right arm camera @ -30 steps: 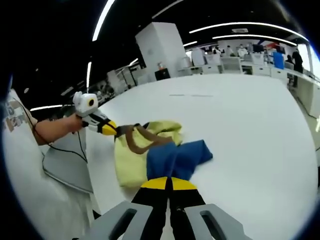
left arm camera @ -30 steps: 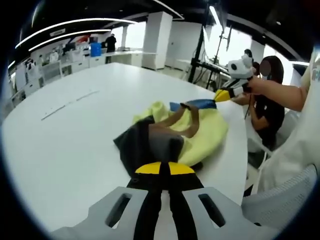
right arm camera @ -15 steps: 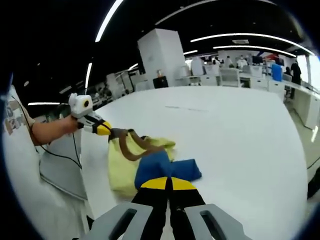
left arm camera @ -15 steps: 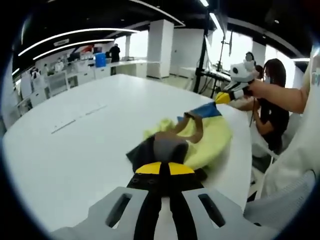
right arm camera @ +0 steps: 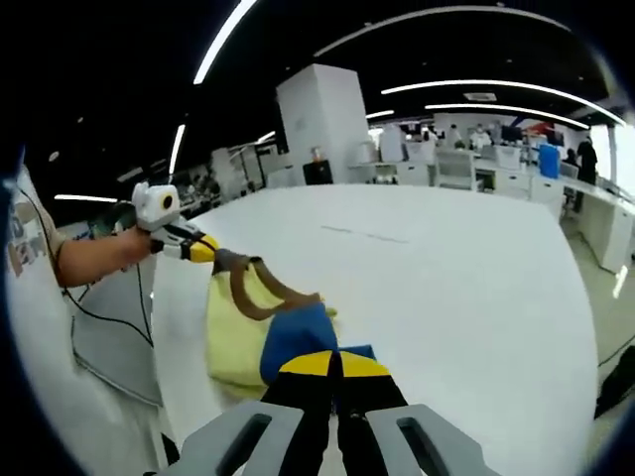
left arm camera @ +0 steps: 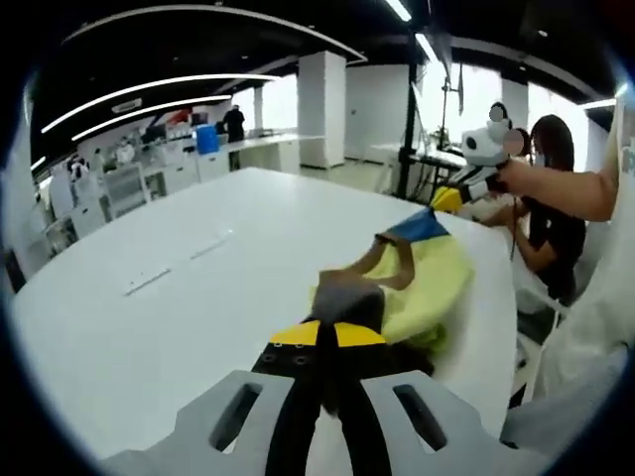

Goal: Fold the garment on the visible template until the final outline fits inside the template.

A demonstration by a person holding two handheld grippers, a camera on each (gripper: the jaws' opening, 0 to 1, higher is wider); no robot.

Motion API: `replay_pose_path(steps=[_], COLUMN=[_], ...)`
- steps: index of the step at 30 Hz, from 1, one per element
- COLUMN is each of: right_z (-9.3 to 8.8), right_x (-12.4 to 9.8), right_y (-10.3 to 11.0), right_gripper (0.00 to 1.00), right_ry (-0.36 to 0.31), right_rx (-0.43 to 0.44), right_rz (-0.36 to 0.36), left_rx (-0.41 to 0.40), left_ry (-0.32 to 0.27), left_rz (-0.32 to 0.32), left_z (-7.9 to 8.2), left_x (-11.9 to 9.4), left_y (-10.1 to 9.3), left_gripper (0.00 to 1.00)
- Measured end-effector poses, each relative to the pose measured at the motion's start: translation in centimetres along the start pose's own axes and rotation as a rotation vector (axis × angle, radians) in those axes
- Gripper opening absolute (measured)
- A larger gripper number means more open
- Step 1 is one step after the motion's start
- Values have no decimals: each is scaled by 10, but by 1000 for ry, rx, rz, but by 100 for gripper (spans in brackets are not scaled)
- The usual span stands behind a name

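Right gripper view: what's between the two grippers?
The garment spans them: blue part at the right gripper, brown band and yellow fabric running to the left gripper.

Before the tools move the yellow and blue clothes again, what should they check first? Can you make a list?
1. Left tool shut on the garment: ok, its jaws are closed on a grey part.
2. Right tool shut on the garment: ok, its jaws are closed on a blue part.
3. Garment in sight: ok, its yellow body hangs between the two tools, partly lifted.
4. Garment over the white table: ok, though it sits near the edge.
5. Template outline found: cannot tell; faint marks show on the table, away from the garment.
6. Folds neat: not ok, the cloth is bunched up.
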State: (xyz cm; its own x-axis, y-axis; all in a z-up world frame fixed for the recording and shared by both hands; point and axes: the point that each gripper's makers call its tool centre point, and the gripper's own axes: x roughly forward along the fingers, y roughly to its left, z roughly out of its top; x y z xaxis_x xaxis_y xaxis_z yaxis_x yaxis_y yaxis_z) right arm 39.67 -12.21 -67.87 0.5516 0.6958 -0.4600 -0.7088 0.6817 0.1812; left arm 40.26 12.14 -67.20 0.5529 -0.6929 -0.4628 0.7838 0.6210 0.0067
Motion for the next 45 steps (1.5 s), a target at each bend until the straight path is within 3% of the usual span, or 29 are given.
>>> replay_pose_path(steps=[8,26,45], right_z=[21,48,64], right_x=[5,27,71], right_y=[-4,-35,-88], right_gripper=[0,0,0], right_ry=[-17,-23,-31], right_rx=[-26,-52,-65], right_rz=[-9,-31,-108], left_rx=[37,72,100], left_ry=[-12,12,28], left_rz=[4,12,149], left_z=[24,40,43], left_x=[5,28,71], left_y=[18,51,109], left_gripper=[0,0,0])
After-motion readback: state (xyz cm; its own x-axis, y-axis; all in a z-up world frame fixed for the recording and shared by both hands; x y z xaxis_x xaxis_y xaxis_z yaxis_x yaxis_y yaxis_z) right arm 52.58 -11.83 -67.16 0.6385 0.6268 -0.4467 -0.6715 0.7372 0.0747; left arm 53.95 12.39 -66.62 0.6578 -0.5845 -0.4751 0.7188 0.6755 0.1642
